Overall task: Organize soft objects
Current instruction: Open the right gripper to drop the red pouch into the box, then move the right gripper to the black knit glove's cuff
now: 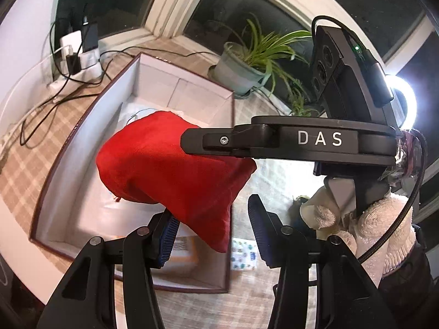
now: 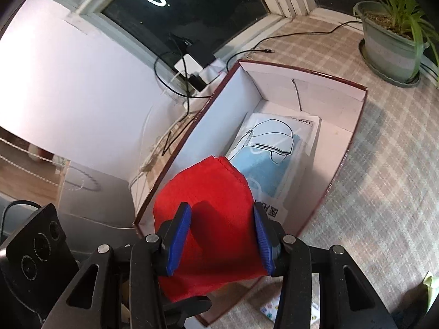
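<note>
Now | one red cloth [image 2: 208,219] in right claw [image 2: 222,241], clamped | left claw [image 1: 211,235] apart | one box [image 2: 354,148], one mask pack [image 2: 274,150]

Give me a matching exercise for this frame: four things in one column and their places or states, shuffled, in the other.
Things:
1. red cloth pouch
2. face mask packet
3. potted plant
4. left gripper

Places or states:
A. lying on the floor of the open box
B. standing outside the box on the checked cloth
C. held between the right gripper's pads over the box
D. open, beside the pouch

Pairs: 1-C, 2-A, 3-B, 4-D
</note>
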Demonstrator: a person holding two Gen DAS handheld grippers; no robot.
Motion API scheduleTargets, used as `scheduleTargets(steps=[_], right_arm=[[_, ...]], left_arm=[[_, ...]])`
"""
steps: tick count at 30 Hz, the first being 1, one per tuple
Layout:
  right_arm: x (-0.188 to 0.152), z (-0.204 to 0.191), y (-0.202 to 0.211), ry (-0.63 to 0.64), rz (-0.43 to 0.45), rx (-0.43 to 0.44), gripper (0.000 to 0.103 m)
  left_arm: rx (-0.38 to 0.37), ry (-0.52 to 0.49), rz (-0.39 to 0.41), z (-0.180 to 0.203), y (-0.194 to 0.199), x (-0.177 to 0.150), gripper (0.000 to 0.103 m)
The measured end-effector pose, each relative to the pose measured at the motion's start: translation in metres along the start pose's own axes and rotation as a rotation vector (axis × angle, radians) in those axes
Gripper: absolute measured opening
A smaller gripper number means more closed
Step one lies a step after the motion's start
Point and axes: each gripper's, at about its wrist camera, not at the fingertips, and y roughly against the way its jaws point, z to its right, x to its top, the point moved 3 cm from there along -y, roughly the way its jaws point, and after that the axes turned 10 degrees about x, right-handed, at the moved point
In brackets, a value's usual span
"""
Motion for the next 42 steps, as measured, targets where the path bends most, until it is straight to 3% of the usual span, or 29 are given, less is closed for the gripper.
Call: scheduleTargets(steps=[10, 21, 28, 34, 42], right_arm=[[0.014, 0.008, -0.014, -0.012, 0.032, -0.094, 0.042], [-0.004, 0.003, 0.038, 0.032, 0.143, -0.15, 0.05], [-0.047, 0.016, 0.096, 0.029, 0.25, -0.188, 0.058], [-0.109, 0.046, 0.163, -0.025, 0.36, -0.232, 0.063], [-0.195, 0.077, 0.242, -0.049, 0.491, -0.37, 0.071]], left_arm=[[0.052, -0.01, 0.021, -0.018, -0.011, 0.013, 0.047], [0.066, 0.002, 0.08, -0.024, 0.011, 0.012, 0.047], [0.049, -0.018, 0.11, -0.006, 0.026, -0.001, 0.047], [0.017, -0.058, 0.128, 0.025, 0.034, -0.015, 0.047], [-0.063, -0.116, 0.085, 0.081, 0.024, -0.044, 0.05]])
